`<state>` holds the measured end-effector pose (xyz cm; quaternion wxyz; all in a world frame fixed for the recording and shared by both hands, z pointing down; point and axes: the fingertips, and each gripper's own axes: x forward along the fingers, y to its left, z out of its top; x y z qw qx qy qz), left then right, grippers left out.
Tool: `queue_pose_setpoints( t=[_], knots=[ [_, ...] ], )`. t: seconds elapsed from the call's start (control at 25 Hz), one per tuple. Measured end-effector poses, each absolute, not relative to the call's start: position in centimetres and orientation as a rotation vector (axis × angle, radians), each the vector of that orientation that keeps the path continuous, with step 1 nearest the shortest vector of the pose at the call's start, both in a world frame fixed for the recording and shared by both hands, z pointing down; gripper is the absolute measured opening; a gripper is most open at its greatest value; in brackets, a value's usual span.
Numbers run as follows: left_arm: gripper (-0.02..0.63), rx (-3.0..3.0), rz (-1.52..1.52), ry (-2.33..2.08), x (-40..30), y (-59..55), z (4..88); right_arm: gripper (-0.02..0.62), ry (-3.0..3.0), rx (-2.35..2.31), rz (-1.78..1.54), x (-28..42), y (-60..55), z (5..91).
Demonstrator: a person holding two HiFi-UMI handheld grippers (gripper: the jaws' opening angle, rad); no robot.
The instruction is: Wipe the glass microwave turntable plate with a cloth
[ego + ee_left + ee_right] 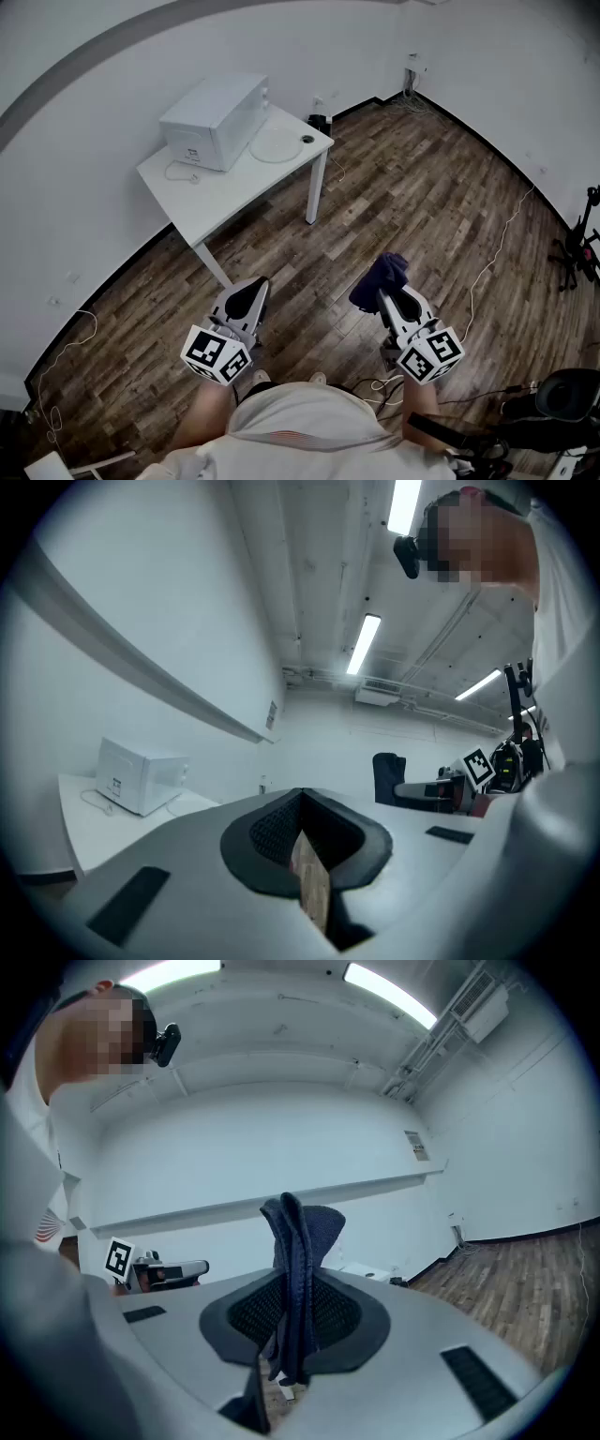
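Note:
The round glass turntable plate [277, 144] lies on the white table [220, 192] beside the white microwave [215, 120], far ahead of me. My right gripper [386, 289] is shut on a dark blue cloth [380, 276]; in the right gripper view the cloth [295, 1279] stands up folded between the closed jaws. My left gripper [248, 297] is held low at the left, jaws shut with nothing in them [302, 841]. Both grippers are over the floor, well short of the table.
Wood floor [441, 197] lies between me and the table. A small dark object [307, 139] sits near the table's right corner. Cables [492, 258] trail over the floor at the right; a tripod [581, 246] and a chair [562, 394] stand at the right edge.

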<state>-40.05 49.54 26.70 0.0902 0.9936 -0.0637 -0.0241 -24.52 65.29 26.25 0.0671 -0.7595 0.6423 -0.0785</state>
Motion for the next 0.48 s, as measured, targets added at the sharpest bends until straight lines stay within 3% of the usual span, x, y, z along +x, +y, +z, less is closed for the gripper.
queue_pose_setpoints(
  t=[0.48],
  knots=[
    [0.009,2.941,-0.027,-0.288,-35.5,52.4,28.1,0.066,1.957,-2.235,-0.328,-19.5,69.1,29.6]
  ],
)
